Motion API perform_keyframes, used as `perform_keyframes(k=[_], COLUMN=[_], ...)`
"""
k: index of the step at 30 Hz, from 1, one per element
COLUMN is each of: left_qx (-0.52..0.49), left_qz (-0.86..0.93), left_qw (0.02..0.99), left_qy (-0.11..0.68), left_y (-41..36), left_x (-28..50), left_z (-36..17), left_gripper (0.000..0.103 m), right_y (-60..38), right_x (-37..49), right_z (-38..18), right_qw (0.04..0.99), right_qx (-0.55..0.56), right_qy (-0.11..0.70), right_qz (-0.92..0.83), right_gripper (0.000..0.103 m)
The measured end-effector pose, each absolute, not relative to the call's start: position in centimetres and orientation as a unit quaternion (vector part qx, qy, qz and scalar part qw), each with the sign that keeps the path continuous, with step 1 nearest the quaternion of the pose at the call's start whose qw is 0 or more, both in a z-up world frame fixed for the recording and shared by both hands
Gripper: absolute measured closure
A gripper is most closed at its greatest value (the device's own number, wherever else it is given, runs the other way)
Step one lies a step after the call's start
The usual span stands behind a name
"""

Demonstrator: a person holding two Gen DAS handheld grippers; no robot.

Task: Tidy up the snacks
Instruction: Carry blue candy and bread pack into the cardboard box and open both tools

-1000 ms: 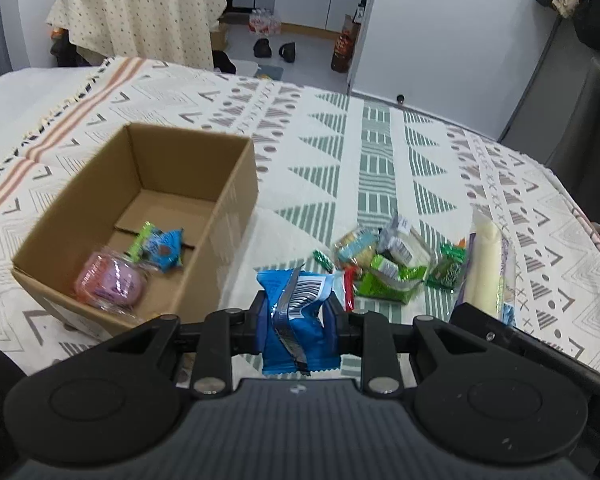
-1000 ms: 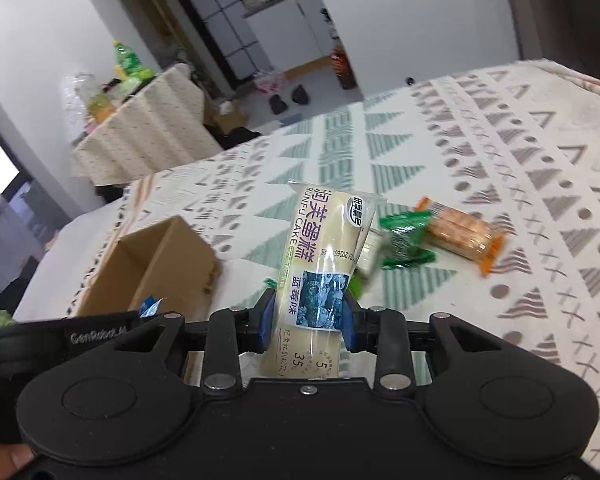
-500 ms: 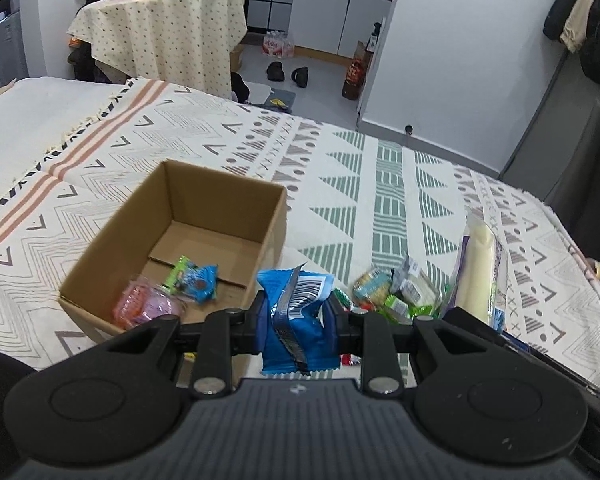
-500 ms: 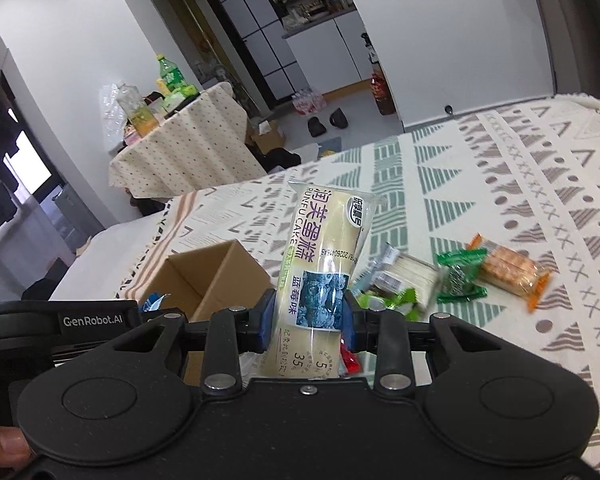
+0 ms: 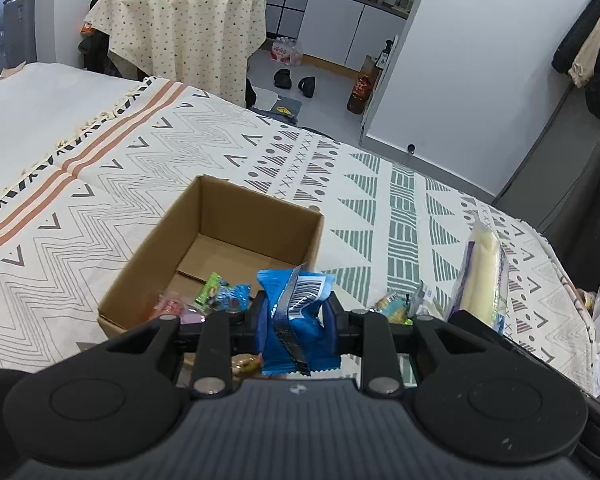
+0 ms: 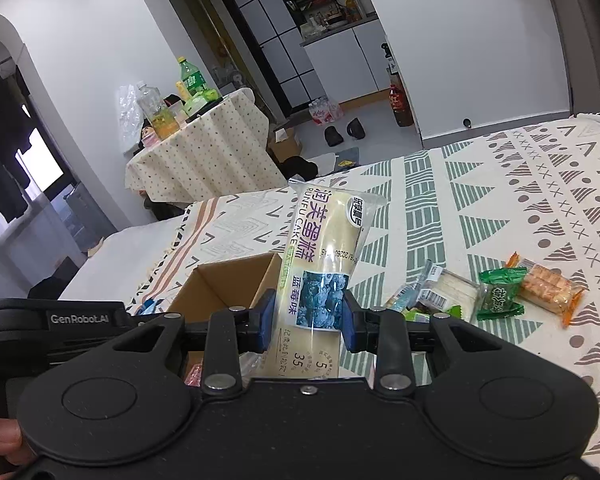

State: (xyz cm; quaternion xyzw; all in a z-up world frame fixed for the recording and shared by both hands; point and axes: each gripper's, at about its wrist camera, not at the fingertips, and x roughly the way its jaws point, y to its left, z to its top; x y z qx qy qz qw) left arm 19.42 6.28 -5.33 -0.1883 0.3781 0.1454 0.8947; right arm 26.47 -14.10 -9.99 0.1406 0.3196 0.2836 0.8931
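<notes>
Above a bed (image 5: 372,200) spread with a patterned blanket, the left gripper (image 5: 296,316) clamps a blue snack packet (image 5: 294,312) just over the near rim of an open cardboard box (image 5: 220,240) already holding a few wrapped sweets (image 5: 220,296). The right gripper (image 6: 306,316) grips an upright cream cake roll (image 6: 324,272), while loose snacks (image 6: 500,288) lie on the blanket beside the box.

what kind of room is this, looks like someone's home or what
Most likely a small lived-in flat: a patterned bedspread under the snacks, a cloth-covered side table with drinks, white kitchen cabinets beyond a doorway, and coats hanging by the wall.
</notes>
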Motion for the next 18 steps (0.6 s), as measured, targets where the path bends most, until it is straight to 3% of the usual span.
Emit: perform_keyframes(k=[18], left_qx=[-0.251], left_qz=[0.111], left_qw=[0.874], left_qy=[0.400], left_y=[12.2], left_x=[20.9], left_z=[-7.3], left_gripper=[0.076], right_y=[-9.5], right_x=[27.4], right_z=[-8.5], right_qw=[0.893], right_qx=[0.140], right_qy=[0.325], right_qz=[0.278], right_gripper=[0.071])
